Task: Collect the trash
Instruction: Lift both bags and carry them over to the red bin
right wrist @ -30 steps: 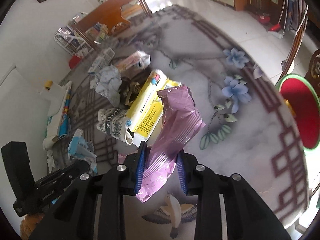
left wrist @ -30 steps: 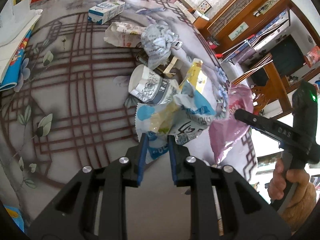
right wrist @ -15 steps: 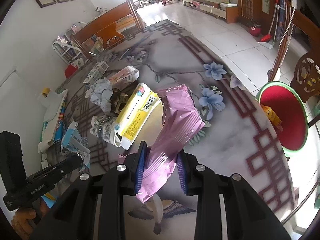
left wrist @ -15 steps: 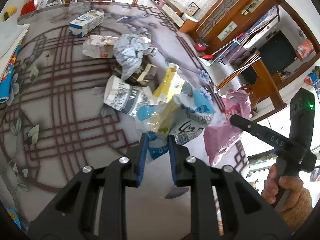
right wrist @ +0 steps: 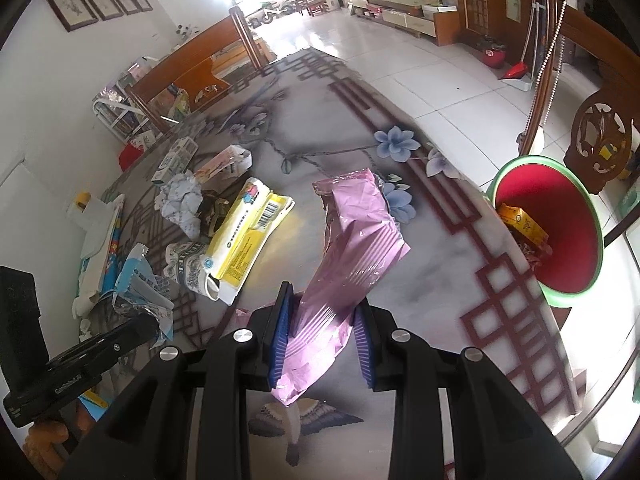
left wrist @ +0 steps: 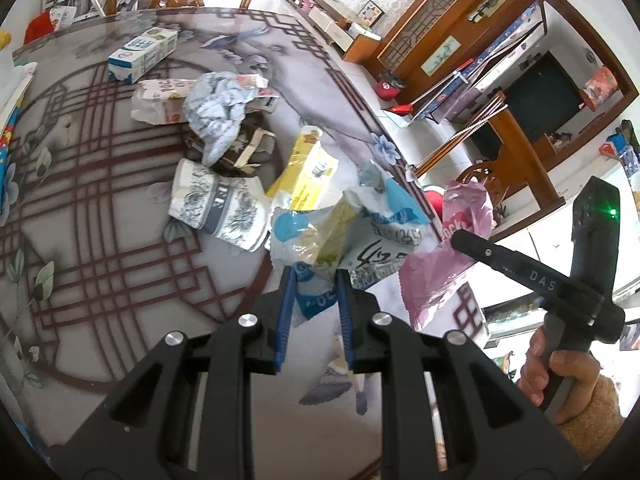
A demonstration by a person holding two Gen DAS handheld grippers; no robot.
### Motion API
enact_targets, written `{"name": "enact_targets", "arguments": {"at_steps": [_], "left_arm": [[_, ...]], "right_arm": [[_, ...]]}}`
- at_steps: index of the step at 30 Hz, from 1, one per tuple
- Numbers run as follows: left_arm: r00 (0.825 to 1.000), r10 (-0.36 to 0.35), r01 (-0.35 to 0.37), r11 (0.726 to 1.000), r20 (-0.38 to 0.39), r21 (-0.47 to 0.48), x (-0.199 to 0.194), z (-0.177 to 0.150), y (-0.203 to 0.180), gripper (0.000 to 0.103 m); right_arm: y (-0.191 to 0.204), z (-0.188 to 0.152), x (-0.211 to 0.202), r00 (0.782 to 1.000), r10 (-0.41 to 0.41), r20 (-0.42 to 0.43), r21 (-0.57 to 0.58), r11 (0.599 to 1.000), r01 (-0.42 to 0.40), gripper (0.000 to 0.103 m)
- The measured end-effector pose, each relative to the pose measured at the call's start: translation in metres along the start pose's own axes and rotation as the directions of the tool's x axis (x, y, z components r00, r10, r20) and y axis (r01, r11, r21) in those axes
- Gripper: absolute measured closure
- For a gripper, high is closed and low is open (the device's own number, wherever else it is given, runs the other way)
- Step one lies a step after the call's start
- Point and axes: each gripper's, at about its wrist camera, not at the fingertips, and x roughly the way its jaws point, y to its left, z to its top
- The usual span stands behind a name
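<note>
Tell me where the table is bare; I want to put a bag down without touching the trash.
Bare tabletop lies between the pink foil wrapper and the red bin with a green rim past the edge, and along the lattice-patterned side left of the printed paper cup. It is crowded around the crumpled grey paper, yellow wrapper and milk carton.

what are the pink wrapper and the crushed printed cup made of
Pink wrapper: likely thin glossy plastic film; it creases sharply and catches light. Crushed printed cup: looks like matte coated paper, dented and folded flat at one end, not cracked.
</note>
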Motion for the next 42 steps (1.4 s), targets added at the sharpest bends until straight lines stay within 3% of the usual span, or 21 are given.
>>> {"name": "enact_targets", "arguments": {"at_steps": [24,42], "left_arm": [[0.999,-0.022,0.023,1.0,-0.024,0.016,0.02,0.009,-0.032,0.084],[0.999,-0.032,0.034,0.998,-0.041,0.046,0.048,0.024,-0.075,0.084]], "right_arm": [[-0.036,0.008,-0.001,1.0,-0.006,-0.009,0.039,0.999,0.007,0.075],[-0.087,0.023,-0.019,1.0,-0.022,0.02,0.072,0.997,0.02,0.075]]}}
